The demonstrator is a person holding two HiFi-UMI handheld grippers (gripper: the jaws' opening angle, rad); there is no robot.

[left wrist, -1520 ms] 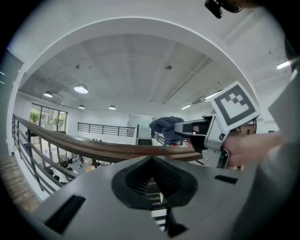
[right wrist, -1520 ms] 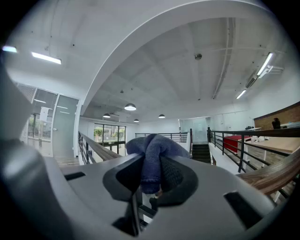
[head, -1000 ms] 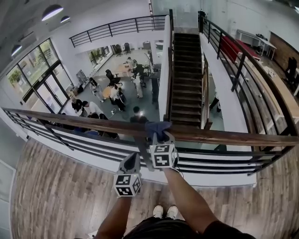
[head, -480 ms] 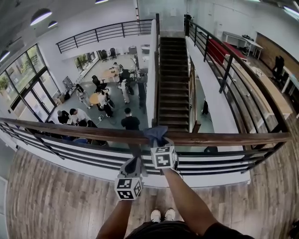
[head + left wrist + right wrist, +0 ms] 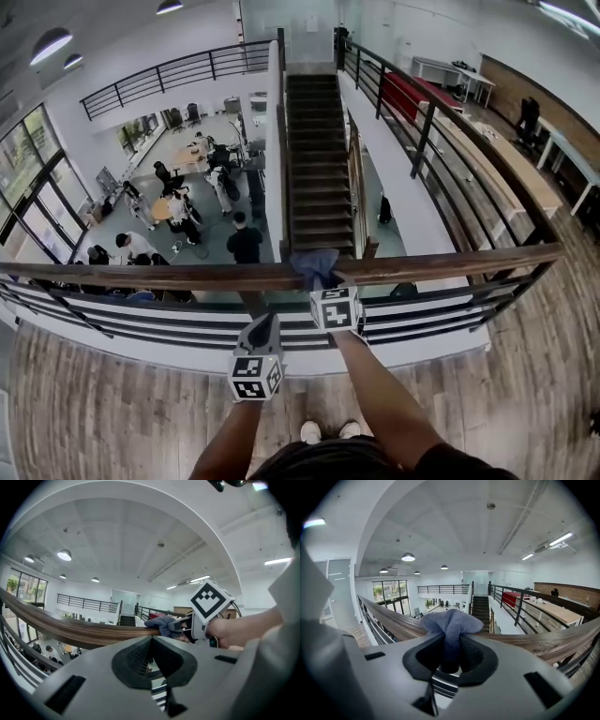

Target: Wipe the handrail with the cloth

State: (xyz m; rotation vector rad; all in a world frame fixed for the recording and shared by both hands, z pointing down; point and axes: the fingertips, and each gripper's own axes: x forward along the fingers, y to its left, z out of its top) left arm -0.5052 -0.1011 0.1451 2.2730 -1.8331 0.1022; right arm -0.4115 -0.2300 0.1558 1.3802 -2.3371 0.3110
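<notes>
A brown wooden handrail (image 5: 141, 276) runs across the head view on top of dark metal bars. A blue-grey cloth (image 5: 315, 264) is bunched on top of it near the middle. My right gripper (image 5: 323, 284) is shut on the cloth and holds it against the rail. In the right gripper view the cloth (image 5: 450, 620) bulges out of the jaws over the handrail (image 5: 389, 618). My left gripper (image 5: 265, 324) hangs lower and nearer to me, below the rail, shut and holding nothing. In the left gripper view the handrail (image 5: 70, 630), the cloth (image 5: 161, 623) and the right gripper (image 5: 187, 626) show beyond the closed jaws.
The rail guards a mezzanine edge over a lower floor with people, desks and chairs (image 5: 178, 202). A dark staircase (image 5: 314, 159) goes down straight ahead. At the right the rail turns a corner (image 5: 560, 249) and runs away from me. Wood flooring (image 5: 112, 403) lies under my feet.
My right gripper has slid the cloth to the right along the rail, nearer its right corner. The left gripper has followed below. The view has shifted right with me.
</notes>
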